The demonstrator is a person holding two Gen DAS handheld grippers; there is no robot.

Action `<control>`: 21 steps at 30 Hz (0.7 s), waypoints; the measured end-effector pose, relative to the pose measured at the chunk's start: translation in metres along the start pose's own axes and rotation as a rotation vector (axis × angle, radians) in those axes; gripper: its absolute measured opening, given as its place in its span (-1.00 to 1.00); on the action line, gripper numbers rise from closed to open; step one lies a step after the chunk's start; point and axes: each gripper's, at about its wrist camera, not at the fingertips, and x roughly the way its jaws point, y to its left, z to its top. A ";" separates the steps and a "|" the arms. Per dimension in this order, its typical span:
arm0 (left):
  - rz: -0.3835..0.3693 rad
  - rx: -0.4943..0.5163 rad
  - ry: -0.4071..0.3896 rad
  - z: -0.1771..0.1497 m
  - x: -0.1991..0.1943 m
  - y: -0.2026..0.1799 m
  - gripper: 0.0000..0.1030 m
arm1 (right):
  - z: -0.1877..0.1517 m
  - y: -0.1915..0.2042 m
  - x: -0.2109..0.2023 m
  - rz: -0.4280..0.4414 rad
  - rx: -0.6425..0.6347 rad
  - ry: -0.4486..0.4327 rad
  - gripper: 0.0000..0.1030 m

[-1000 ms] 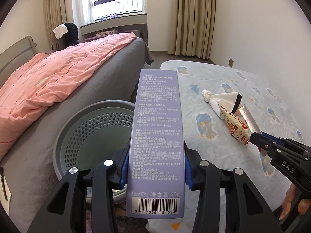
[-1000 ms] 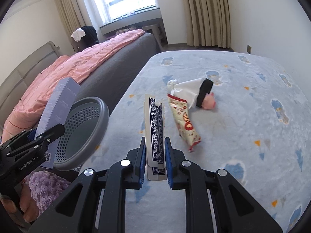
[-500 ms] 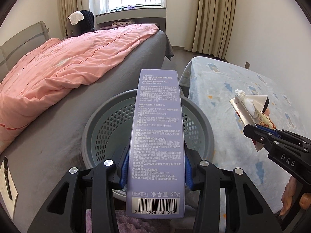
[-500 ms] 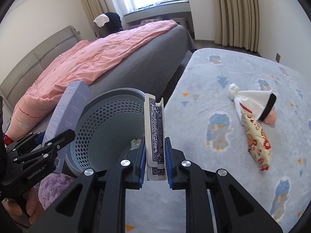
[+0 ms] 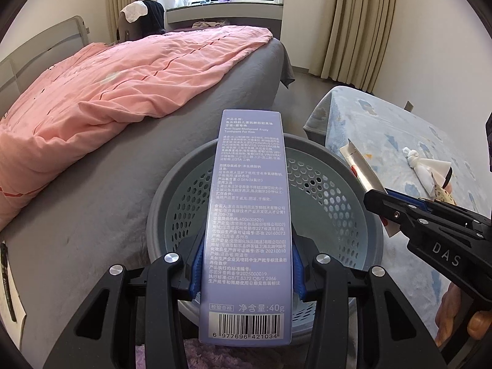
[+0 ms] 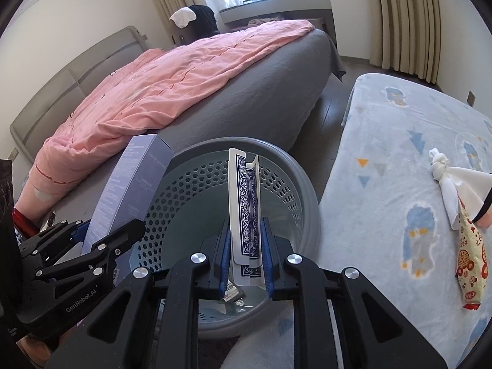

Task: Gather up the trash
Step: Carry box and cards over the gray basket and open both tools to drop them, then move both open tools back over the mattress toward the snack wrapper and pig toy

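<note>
Toothpaste box (image 5: 249, 224), pale purple, is clamped between the blue pads of the left gripper (image 5: 247, 264) and stands over the grey perforated basket (image 6: 303, 184). Beside it, the right gripper (image 6: 246, 253) is closed on a few blue-backed playing cards (image 6: 244, 203), also above the basket opening. Further right, on the light blue blanket (image 6: 384, 166), lie a white knotted cloth (image 6: 452, 181) and a snack packet (image 6: 472, 261), touching each other.

Both grippers now sit over the round grey perforated basket (image 6: 270, 160); the lilac cardboard toothpaste box (image 5: 249, 215) and blue-patterned playing-card packet (image 6: 246, 203) move off the blue blanket.
</note>
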 end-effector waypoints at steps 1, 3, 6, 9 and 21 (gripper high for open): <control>0.002 -0.005 0.002 0.000 0.002 0.002 -0.17 | 0.001 0.001 0.003 0.000 -0.002 0.003 -0.65; 0.004 -0.015 0.008 0.001 0.004 0.003 -0.17 | 0.002 0.003 0.006 0.002 -0.009 0.009 -0.65; 0.006 -0.031 0.013 0.001 0.006 0.007 -0.17 | 0.002 0.005 0.009 0.003 -0.018 0.016 -0.63; 0.010 -0.039 0.012 0.000 0.006 0.010 -0.16 | 0.003 0.009 0.011 -0.002 -0.027 0.015 -0.60; 0.057 -0.056 -0.009 -0.003 -0.008 0.018 0.20 | -0.002 0.012 0.003 -0.028 -0.029 -0.009 -0.08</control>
